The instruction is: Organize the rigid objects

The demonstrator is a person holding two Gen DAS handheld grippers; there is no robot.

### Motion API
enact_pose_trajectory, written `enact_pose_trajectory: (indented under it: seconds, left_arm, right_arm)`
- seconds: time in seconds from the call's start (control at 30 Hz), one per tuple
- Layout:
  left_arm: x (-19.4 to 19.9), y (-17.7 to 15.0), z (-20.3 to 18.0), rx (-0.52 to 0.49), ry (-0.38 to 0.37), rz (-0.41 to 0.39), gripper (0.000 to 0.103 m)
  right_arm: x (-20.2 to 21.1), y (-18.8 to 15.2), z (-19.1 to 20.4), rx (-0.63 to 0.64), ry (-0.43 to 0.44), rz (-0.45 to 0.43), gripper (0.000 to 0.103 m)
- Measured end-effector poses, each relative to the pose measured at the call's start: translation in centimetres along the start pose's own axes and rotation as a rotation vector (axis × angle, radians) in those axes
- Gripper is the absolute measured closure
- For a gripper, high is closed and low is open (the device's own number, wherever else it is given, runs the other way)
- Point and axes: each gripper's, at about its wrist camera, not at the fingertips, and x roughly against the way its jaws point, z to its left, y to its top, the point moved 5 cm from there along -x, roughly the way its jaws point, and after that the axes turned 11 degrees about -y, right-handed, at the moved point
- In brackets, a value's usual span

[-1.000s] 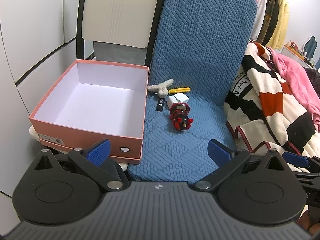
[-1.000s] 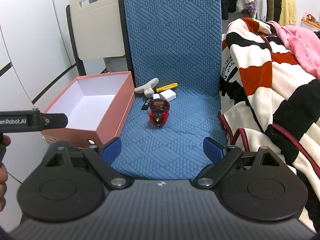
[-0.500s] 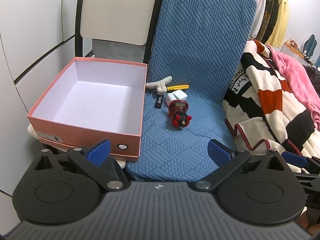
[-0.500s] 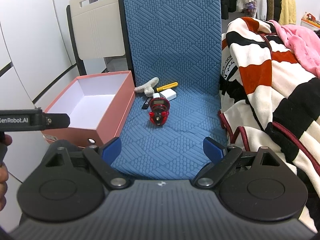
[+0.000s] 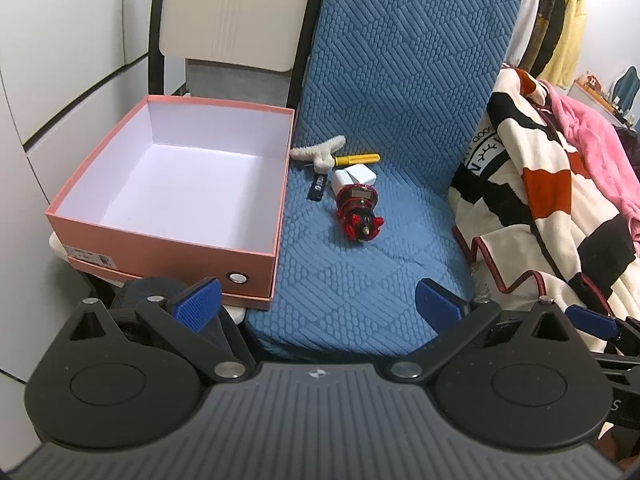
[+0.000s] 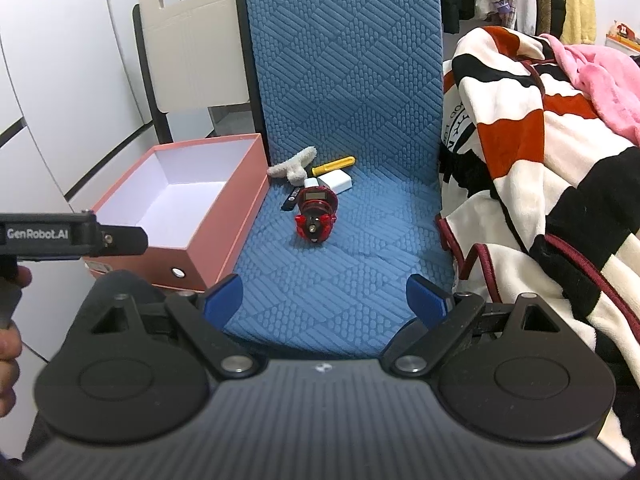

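From the left wrist view, the pink box point(image 5: 168, 216) sits open with a white interior and nothing visible inside it; its near wall hides part of the floor. It stands just left of the blue cushioned chair seat point(image 5: 360, 272), on a pale support mostly hidden beneath it. Right of the box, at the back of the seat, lie a fuzzy white piece point(image 5: 320, 155), a yellow stick point(image 5: 358, 159) touching it, a white block point(image 5: 356, 178), a small black stick point(image 5: 318, 190) and a red and black toy point(image 5: 359, 214) nearest the camera. Part of the white block is covered by the toy. The left hand-held gripper point(image 5: 318, 300) is spread wide with nothing between its blue pads, hovering over the seat's front edge. A striped blanket point(image 5: 560, 200) lies right of the seat.

From the right wrist view, the pink box point(image 6: 180, 216) again shows a bare white inside, its near left corner covered by the left hand-held gripper's black body point(image 6: 72, 234), which enters from the left edge. The red and black toy point(image 6: 316, 216) lies right of the box in mid seat, hiding part of the white block point(image 6: 336, 182) behind it; the lettering on the small black stick point(image 6: 289, 200) is too small to read. The right hand-held gripper point(image 6: 324, 298) is spread wide and holds nothing, above the seat's front.
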Motion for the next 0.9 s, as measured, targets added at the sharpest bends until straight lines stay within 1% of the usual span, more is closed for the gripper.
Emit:
enact_pose_trajectory:
  seconds: [0.17,0.47,0.6,0.7,0.9]
  left_arm:
    - [-1.4,0.6,-0.3,-0.003,0.005,0.011,0.000]
    - [-5.3,2.6,0.0,0.036,-0.029,0.052,0.000]
    - [-7.4,3.6,0.0,0.029,-0.037,0.061,0.000]
    - [-9.0,4.5,0.0,0.040,-0.059,0.071,0.000]
    - [-12.2,6.6,0.4,0.041,-0.060,0.088,0.000]
  right_arm:
    - [-1.0,0.0,-0.8,-0.020,-0.003,0.011,0.013]
    - [-4.5,0.0,-1.3,-0.036,0.012,0.056,0.013]
    - [-6.2,0.2,-0.9,-0.029,0.022,0.064,0.013]
    - [-7.6,0.4,-0.5,-0.028,0.046,0.069,0.013]
    - [-10.6,1.1,1.1,-0.015,0.069,0.075,0.013]
